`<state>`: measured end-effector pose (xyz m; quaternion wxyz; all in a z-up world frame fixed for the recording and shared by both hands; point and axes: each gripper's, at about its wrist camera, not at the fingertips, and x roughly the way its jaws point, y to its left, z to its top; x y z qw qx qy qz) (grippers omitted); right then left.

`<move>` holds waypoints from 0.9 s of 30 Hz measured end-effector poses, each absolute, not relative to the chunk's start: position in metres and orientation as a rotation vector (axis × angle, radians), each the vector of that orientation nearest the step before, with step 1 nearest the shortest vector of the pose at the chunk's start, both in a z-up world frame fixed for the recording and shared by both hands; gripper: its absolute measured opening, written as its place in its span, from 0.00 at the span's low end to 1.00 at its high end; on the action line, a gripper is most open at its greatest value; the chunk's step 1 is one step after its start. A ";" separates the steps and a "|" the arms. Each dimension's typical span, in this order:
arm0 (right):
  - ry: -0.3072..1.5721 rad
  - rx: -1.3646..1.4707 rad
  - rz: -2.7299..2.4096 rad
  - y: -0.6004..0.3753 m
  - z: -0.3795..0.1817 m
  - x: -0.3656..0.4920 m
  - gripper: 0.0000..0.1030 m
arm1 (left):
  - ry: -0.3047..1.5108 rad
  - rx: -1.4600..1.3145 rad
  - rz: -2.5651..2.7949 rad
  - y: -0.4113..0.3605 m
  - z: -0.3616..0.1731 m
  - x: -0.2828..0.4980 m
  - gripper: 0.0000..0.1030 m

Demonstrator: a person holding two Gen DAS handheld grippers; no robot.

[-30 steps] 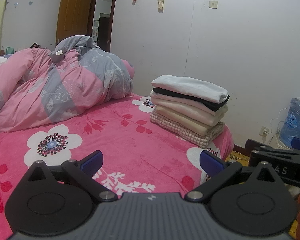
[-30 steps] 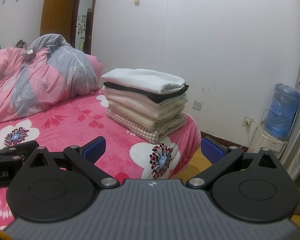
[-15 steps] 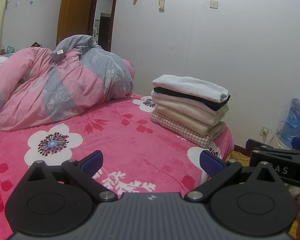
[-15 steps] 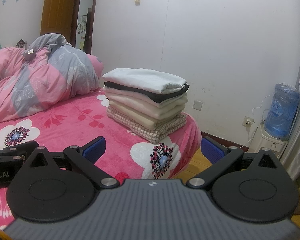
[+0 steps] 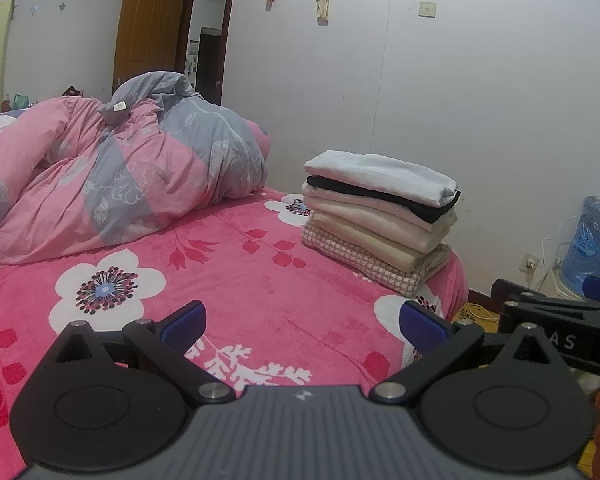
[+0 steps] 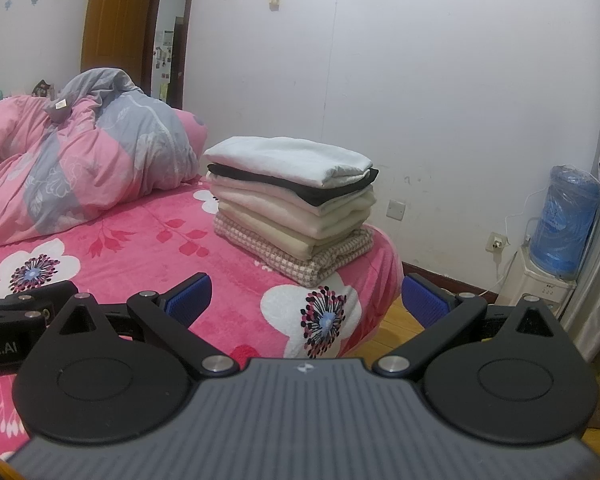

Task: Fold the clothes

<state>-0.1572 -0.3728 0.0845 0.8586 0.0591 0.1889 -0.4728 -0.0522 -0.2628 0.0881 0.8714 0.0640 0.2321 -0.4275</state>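
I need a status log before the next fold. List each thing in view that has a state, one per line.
left gripper: jaws open, holding nothing
right gripper: jaws open, holding nothing
stack of clothes: folded, piled at the bed's corner
quilt: crumpled in a heap
door: open
water bottle: upright on its dispenser
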 end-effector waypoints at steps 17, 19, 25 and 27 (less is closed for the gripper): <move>0.399 0.125 -0.989 -0.374 0.083 -0.156 0.99 | 0.491 0.136 -0.886 -0.265 0.087 -0.050 1.00; 0.400 0.126 -0.988 -0.374 0.082 -0.155 0.99 | 0.492 0.137 -0.886 -0.265 0.087 -0.050 1.00; 0.401 0.125 -0.987 -0.374 0.082 -0.155 0.99 | 0.493 0.136 -0.885 -0.264 0.087 -0.050 1.00; 0.401 0.126 -0.986 -0.374 0.082 -0.155 0.99 | 0.493 0.136 -0.884 -0.263 0.087 -0.050 1.00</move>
